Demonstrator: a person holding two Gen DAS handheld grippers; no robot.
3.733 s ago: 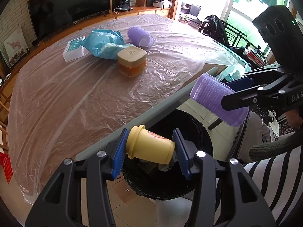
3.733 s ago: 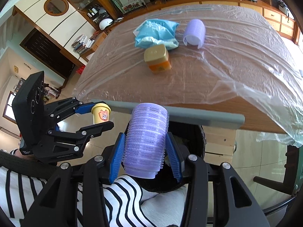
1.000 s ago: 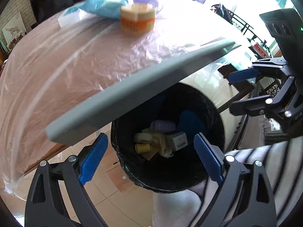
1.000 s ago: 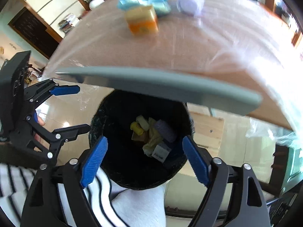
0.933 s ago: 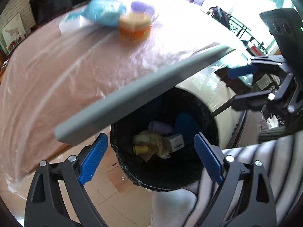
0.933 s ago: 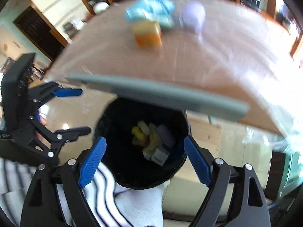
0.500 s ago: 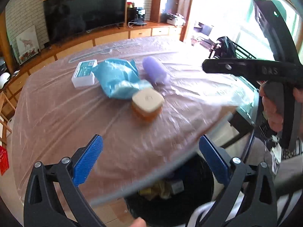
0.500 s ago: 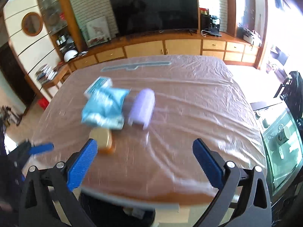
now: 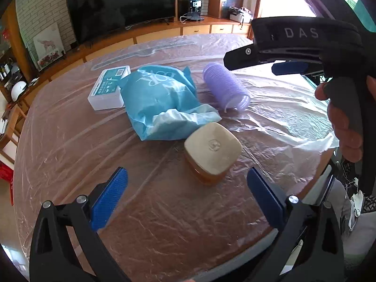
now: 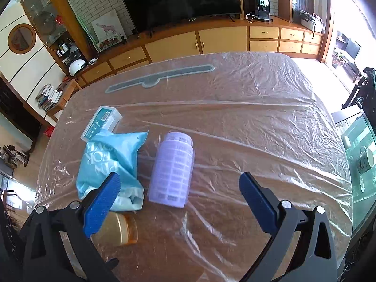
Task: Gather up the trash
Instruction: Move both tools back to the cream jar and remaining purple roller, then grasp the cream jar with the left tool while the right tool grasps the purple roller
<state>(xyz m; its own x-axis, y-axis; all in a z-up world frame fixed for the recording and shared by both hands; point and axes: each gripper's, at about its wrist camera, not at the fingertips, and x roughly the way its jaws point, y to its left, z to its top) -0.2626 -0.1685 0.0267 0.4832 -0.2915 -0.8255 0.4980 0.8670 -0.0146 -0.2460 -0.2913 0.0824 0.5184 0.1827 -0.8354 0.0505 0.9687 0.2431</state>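
Remaining: jar (image 9: 212,152), bag (image 9: 159,103), bottle (image 9: 224,89), box (image 9: 109,87)

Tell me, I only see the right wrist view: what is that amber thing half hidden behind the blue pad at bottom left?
Observer: A jar, standing upright with a beige, rounded-square lid on it. The left wrist view shows it whole.
Operator: Is the other gripper anywhere near it?
Observer: Yes. The left gripper is open and empty, and the jar sits just ahead of its fingertips, untouched.
Operator: And who carries mine?
Observer: A hand holds the right gripper by its handle; it shows at the right edge of the left wrist view.
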